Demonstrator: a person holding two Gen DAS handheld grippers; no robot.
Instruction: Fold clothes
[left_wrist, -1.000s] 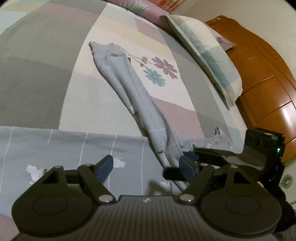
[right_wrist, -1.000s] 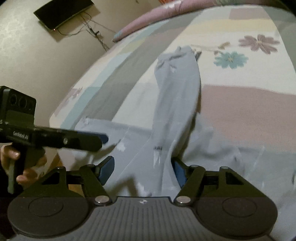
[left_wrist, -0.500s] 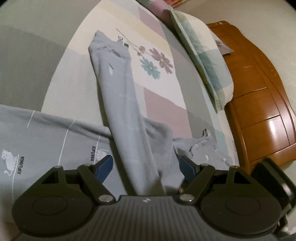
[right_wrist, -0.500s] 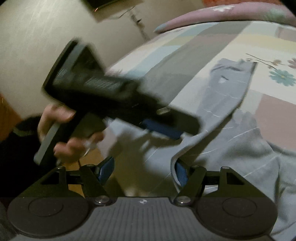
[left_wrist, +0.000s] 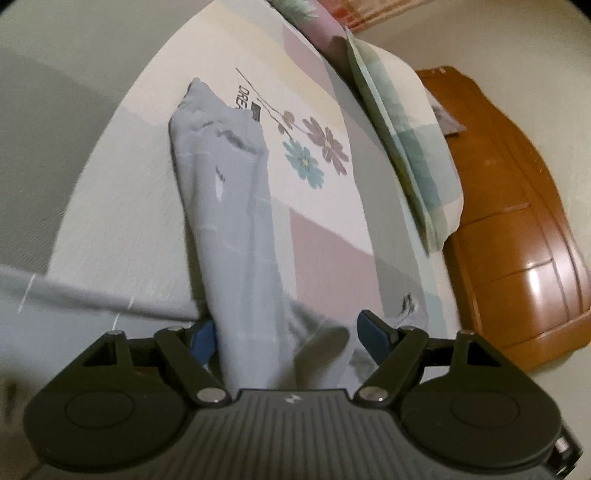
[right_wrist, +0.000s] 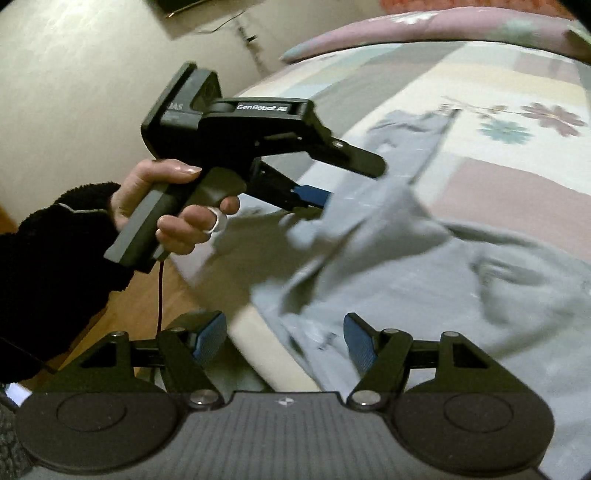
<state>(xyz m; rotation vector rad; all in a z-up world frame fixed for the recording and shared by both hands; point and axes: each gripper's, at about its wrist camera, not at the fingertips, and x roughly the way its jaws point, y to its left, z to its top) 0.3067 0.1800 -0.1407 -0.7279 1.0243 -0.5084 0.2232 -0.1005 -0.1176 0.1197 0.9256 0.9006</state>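
A light grey garment with thin white lines lies on the bed (left_wrist: 110, 206). Its long narrow part (left_wrist: 229, 221) stretches away from me and runs back between the fingers of my left gripper (left_wrist: 287, 338), close to the left pad. That gripper is open and its pads stand wide of the cloth. From the right wrist, the left gripper (right_wrist: 343, 181) hovers over the rumpled garment (right_wrist: 424, 295), held by a hand (right_wrist: 177, 210) in a black fleecy sleeve. My right gripper (right_wrist: 284, 343) is open at the bed's near edge, with the garment's hem between its fingers.
The sheet is a pastel patchwork with a flower print (left_wrist: 314, 155). A checked pillow (left_wrist: 406, 140) lies to the right against a wooden headboard (left_wrist: 517, 229). Left of the bed edge are wooden floor (right_wrist: 147, 302) and a pale wall (right_wrist: 74, 92).
My left gripper has moved forward and down until the garment's long part runs between its fingers. The right wrist view has swung left, bringing the left gripper and hand close and large.
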